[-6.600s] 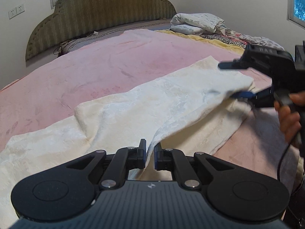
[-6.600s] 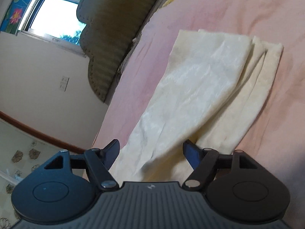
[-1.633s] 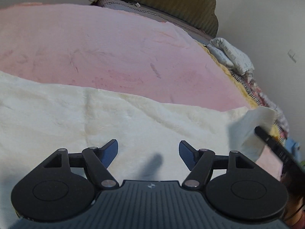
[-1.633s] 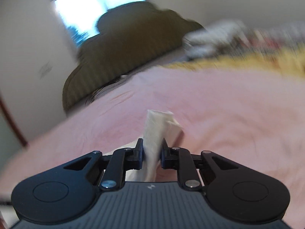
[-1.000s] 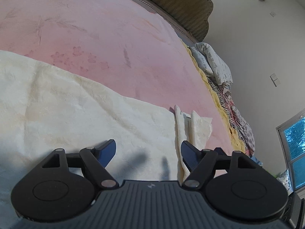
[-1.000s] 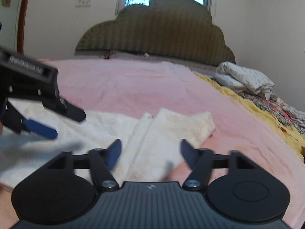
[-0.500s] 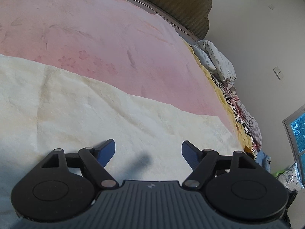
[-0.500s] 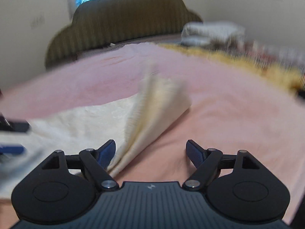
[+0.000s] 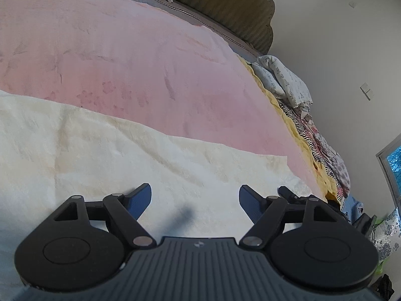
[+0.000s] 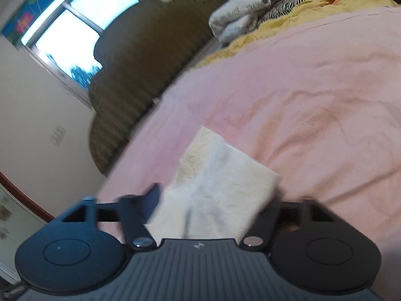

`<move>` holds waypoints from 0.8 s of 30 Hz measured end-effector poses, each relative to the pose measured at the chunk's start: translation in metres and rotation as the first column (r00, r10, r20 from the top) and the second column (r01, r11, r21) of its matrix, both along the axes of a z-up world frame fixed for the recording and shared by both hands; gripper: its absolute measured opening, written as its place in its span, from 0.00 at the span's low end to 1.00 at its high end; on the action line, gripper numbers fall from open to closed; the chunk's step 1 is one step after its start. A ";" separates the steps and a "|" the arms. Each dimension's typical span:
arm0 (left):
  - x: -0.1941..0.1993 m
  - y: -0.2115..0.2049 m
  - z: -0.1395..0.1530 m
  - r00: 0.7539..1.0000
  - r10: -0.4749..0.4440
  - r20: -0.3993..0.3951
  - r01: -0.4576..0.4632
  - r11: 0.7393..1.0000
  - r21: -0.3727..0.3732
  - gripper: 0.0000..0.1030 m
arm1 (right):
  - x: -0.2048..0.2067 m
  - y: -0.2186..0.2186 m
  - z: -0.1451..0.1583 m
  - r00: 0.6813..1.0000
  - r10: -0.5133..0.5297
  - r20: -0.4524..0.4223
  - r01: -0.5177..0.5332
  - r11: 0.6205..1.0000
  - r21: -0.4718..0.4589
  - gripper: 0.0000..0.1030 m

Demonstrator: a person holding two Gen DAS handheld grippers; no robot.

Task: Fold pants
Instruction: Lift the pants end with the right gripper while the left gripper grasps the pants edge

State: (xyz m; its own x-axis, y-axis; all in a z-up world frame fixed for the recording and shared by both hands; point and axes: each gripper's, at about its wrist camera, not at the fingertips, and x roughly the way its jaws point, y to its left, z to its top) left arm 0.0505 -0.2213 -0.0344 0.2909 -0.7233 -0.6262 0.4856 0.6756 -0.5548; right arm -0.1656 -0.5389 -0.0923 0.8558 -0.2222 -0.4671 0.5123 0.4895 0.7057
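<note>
A: The surface is recorded as a bed covered by a pink blanket [image 9: 140, 57], faintly patterned with flowers. A dark scalloped headboard [image 10: 140, 57] stands at its far end, under a window [image 10: 75, 22]. A yellow cover [image 9: 304, 138] runs along the far edge of the bed, with a zebra-striped cloth and a rolled white printed quilt [image 9: 283, 80] piled on it. The walls are plain and pale, and a switch plate [image 9: 366, 91] is noted in the left wrist view.

B: Where are the pants?

A: The cream pants [image 9: 105, 160] are spread flat across the near part of the blanket, under the left tool [image 9: 195, 195]. That tool is held released, its blue pads wide apart, with nothing between them. One end of the pants is seen between the fingers of the right tool [image 10: 215, 205].

B: What is noted against the earlier frames?

A: A second ago the right tool was spread wide, with the folded end of the pants lying ahead of it on the blanket. Its jaws have just been closing, and the cloth now sits between them. The view is blurred, so a firm clench on the fabric cannot be confirmed. The view has also been rolled, so the headboard appears tilted. The left tool is unchanged.
</note>
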 end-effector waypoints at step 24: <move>0.040 0.012 -0.002 0.962 0.017 -0.272 -0.077 0.975 -0.211 0.36 | 0.057 0.255 0.075 0.799 0.369 -0.474 -0.573 0.229 -0.787 0.11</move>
State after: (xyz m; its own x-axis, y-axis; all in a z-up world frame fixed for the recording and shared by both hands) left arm 0.0902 -0.2094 -0.0368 0.1718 -0.8400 -0.5147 0.2705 0.5426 -0.7952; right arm -0.1089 -0.2840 -0.0177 0.8963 -0.1554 -0.4153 0.0004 0.9369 -0.3497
